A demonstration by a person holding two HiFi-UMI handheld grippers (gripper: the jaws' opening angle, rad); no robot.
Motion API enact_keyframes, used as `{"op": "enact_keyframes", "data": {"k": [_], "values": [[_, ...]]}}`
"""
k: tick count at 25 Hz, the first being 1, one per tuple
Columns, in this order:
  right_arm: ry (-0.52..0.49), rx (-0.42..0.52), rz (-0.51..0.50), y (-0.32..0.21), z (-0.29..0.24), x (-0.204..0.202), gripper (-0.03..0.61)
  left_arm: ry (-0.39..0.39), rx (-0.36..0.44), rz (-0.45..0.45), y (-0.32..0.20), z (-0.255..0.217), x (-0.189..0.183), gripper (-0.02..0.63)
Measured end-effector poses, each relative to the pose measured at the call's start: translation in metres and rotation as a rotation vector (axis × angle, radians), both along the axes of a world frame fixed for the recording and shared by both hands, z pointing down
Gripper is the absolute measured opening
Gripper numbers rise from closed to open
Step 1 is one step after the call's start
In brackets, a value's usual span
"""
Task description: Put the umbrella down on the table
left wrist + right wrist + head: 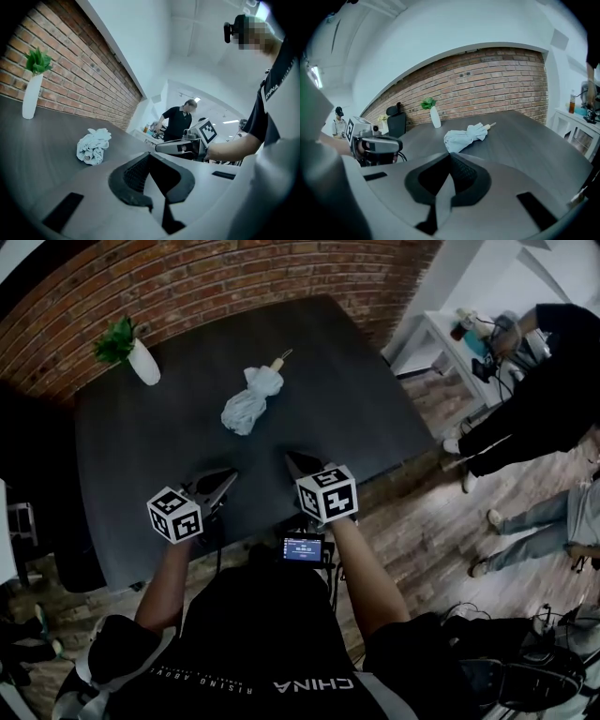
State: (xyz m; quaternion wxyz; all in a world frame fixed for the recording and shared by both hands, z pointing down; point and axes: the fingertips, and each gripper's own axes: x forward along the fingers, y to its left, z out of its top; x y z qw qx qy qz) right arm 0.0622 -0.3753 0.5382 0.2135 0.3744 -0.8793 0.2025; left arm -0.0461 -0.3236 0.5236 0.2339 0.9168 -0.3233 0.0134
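Now the folded umbrella [251, 399] lies mid-table [356, 418], towards the far edge. The left gripper [223, 481] and right gripper [292, 460] hover apart from it by the near edge, fingers pressed together, empty.

Brick wall [216, 277], seemingly wooden floor [417, 545].

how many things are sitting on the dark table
2: a folded pale umbrella lying near the middle of the table, and a white vase with a green plant standing at its far left corner.
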Motion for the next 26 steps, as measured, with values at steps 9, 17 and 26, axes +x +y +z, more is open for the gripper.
{"op": "enact_keyframes", "data": {"k": [9,17,26], "values": [[-0.006,0.012,0.017,0.008,0.001,0.01,0.008,-0.001,0.008,0.004,0.005,0.005,0.012,0.003],[-0.011,0.021,0.024,0.009,-0.005,0.01,0.008,0.051,0.011,0.027,0.006,-0.003,0.016,0.005],[-0.019,0.031,0.026,0.005,-0.006,0.014,0.008,0.042,0.007,0.034,0.003,0.002,0.021,0.005]]}}
